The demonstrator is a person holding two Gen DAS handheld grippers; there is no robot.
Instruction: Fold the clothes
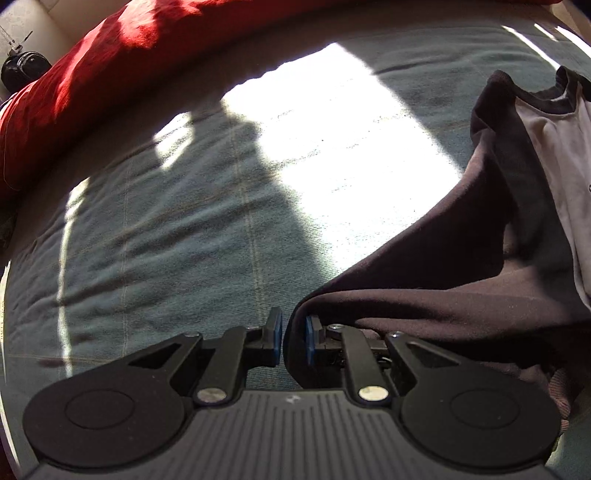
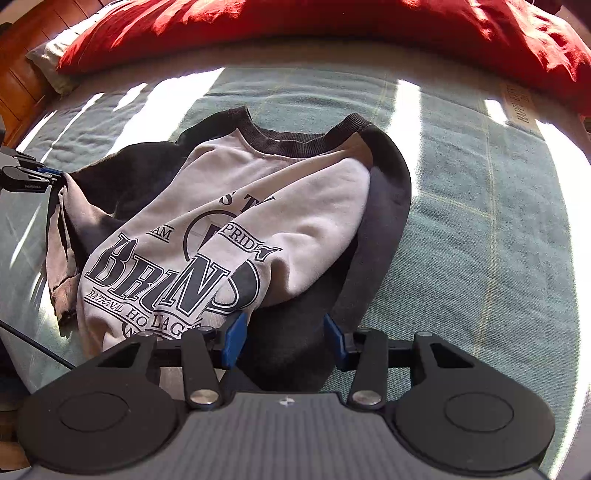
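Note:
A grey sweatshirt with black sleeves and a printed logo (image 2: 229, 206) lies crumpled on a teal bedspread (image 2: 480, 206). In the left wrist view its dark sleeve (image 1: 424, 266) runs from the right down to my left gripper (image 1: 293, 338), which is shut on the sleeve's edge. That gripper also shows at the left edge of the right wrist view (image 2: 55, 177), pinching the sleeve. My right gripper (image 2: 284, 338) is open, its blue pads on either side of dark fabric at the sweatshirt's near edge.
A red duvet (image 2: 332, 26) lies bunched along the far side of the bed, also seen in the left wrist view (image 1: 110, 62). A wooden headboard or cabinet (image 2: 22, 62) stands at the left. Bright sun patches (image 1: 332, 129) cross the bedspread.

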